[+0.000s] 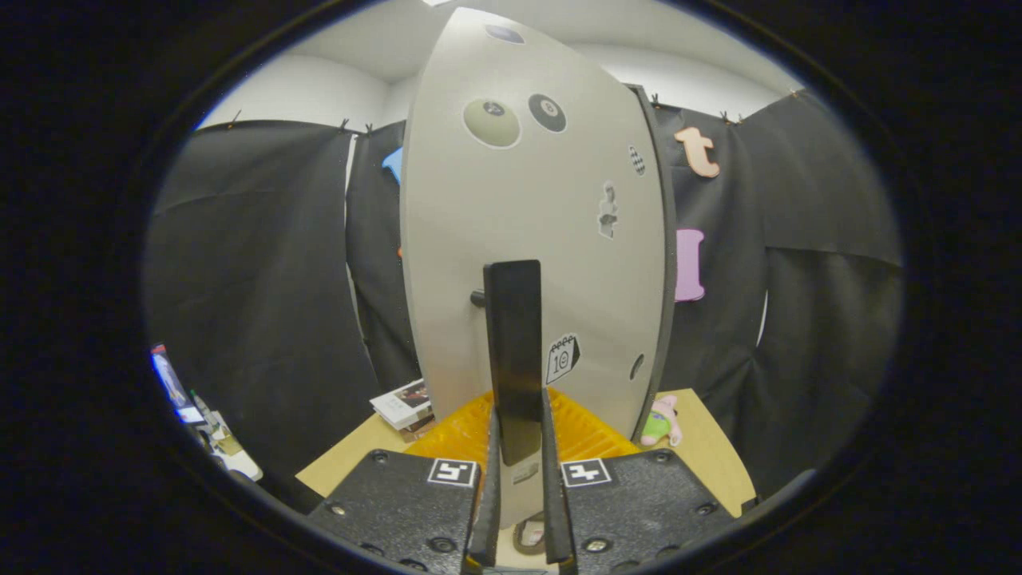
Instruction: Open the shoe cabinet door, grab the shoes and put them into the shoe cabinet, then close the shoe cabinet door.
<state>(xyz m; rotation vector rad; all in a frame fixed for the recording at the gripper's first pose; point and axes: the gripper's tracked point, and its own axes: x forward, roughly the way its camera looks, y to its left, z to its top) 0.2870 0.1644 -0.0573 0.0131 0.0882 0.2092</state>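
Note:
The shoe cabinet door (pixel 551 231) is a tall pale grey panel with several stickers, standing right in front of me. A flat black bar handle (pixel 513 351) runs upright down its lower middle, held off the panel by a short peg. My gripper (pixel 517 447) is shut on the lower end of this handle, one finger pressing each side. The door's dark edge (pixel 663 263) shows on the right. No shoes are visible.
Just beyond the fingers lies an orange ribbed mat (pixel 587 435) on a tan table (pixel 703 447). A small pink and green plush toy (pixel 661 423) sits to the right of the door, and a stack of booklets (pixel 403 403) lies to its left. Black cloth walls surround the booth.

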